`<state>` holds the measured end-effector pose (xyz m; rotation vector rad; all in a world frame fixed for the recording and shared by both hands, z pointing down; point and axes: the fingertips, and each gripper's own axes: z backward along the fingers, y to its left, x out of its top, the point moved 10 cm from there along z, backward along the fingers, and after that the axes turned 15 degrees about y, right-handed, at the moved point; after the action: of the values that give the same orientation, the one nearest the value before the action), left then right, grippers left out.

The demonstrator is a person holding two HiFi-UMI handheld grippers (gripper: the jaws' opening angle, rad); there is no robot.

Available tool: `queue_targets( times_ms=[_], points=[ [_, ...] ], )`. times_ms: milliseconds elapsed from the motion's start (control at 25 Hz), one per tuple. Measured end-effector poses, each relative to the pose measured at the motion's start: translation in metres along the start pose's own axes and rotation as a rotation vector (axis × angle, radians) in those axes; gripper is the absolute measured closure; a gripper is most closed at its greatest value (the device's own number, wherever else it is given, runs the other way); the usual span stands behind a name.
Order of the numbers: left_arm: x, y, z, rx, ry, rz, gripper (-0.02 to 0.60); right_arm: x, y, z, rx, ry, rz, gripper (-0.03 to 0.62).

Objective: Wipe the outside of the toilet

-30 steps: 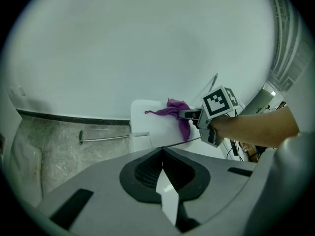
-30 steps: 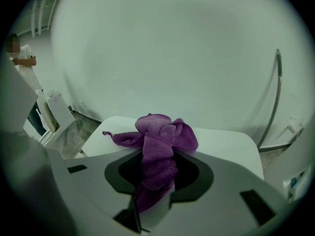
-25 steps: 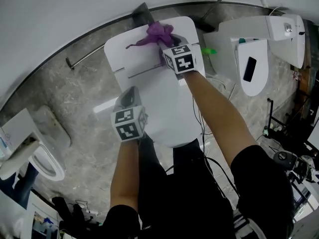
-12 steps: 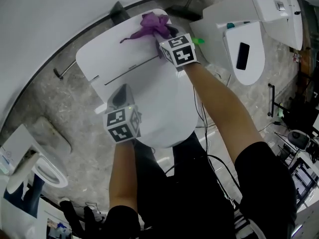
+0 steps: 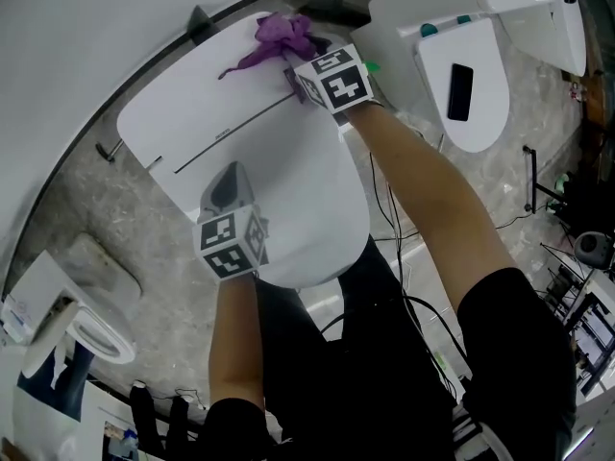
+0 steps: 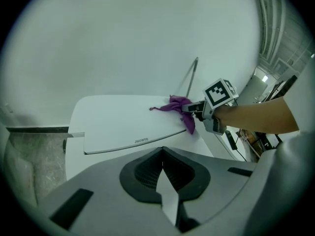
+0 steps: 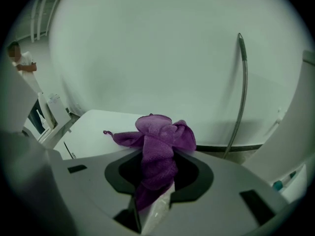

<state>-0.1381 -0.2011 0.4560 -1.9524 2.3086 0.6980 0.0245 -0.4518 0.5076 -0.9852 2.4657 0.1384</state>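
Note:
A white toilet (image 5: pixel 240 152) with its lid down fills the middle of the head view. My right gripper (image 5: pixel 296 70) is shut on a purple cloth (image 5: pixel 277 36), pressing it on the toilet's back right corner by the wall. The cloth (image 7: pixel 156 146) bunches out of the jaws in the right gripper view. My left gripper (image 5: pixel 223 188) hangs over the lid's left front, shut with nothing in it. The left gripper view looks across the lid (image 6: pixel 128 127) to the cloth (image 6: pixel 178 107) and the right gripper (image 6: pixel 194 108).
A second white toilet (image 5: pixel 471 56) with a dark phone on its lid stands to the right. Another toilet (image 5: pixel 82 329) sits at the lower left. A curved white wall (image 5: pixel 86 36) runs behind. A grey hose (image 7: pixel 241 92) hangs by the wall. Cables lie on the floor at right.
The right gripper has slid the purple cloth along the toilet's back edge. The head view has shifted, so the toilet sits further left and lower. The left gripper stays over the lid.

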Motion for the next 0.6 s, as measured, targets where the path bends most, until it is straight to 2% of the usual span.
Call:
queue_targets(
  times_ms=[240, 480, 600],
  points=[
    [-0.010, -0.023, -0.010, 0.080, -0.008, 0.050, 0.574, -0.006, -0.046, -0.012, 0.039, 0.038, -0.040, 0.468],
    [-0.029, -0.069, -0.018, 0.133, 0.000, 0.161, 0.574, -0.010, -0.077, -0.030, 0.173, 0.037, 0.205, 0.468],
    [-0.033, -0.088, -0.024, 0.142, 0.029, 0.180, 0.574, -0.008, -0.078, -0.042, 0.207, 0.035, 0.352, 0.468]
  ],
)
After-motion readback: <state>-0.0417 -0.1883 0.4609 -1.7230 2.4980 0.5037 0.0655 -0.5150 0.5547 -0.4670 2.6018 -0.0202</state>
